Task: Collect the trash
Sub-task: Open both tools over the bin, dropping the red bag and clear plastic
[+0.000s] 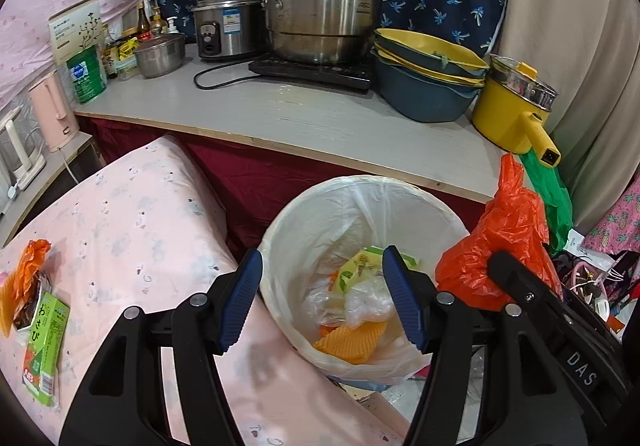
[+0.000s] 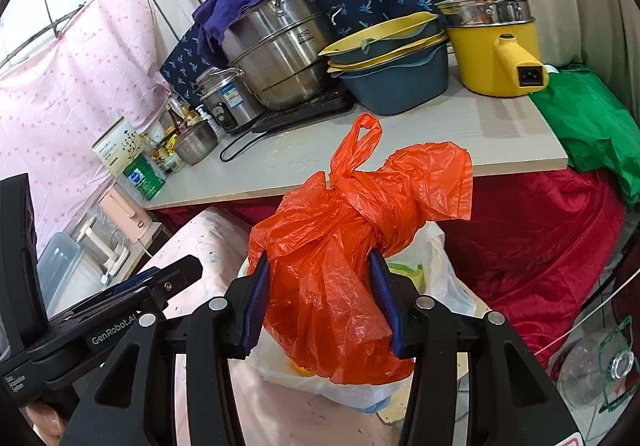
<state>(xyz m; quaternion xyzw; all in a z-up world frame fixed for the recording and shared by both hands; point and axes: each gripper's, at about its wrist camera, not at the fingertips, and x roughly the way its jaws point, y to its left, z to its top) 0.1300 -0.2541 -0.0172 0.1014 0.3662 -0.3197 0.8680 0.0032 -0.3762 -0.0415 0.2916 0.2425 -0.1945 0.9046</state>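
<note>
A bin lined with a white bag [image 1: 360, 182] stands between the pink bed cover and the table. In it lie a yellow-green carton [image 1: 356, 266], clear plastic [image 1: 364, 306] and an orange ridged piece [image 1: 352, 342]. My left gripper [image 1: 322, 252] hangs open over the bin with nothing between its blue pads. Just right of the bin, my right gripper [image 2: 319, 256] is shut on a knotted orange plastic bag [image 2: 340, 246], which hangs above the bin's rim [image 2: 436, 246]. On the bed cover at the left lie a green box [image 1: 44, 346], a dark packet [image 1: 30, 306] and an orange wrapper [image 1: 28, 262].
Behind the bin a grey table [image 1: 320, 118] carries steel pots [image 1: 324, 18], stacked blue-and-yellow bowls [image 1: 424, 78] and a yellow electric pot [image 1: 508, 114]. A green bag [image 2: 592, 118] hangs off its right end. A clear bottle [image 2: 596, 374] lies on the floor at the right.
</note>
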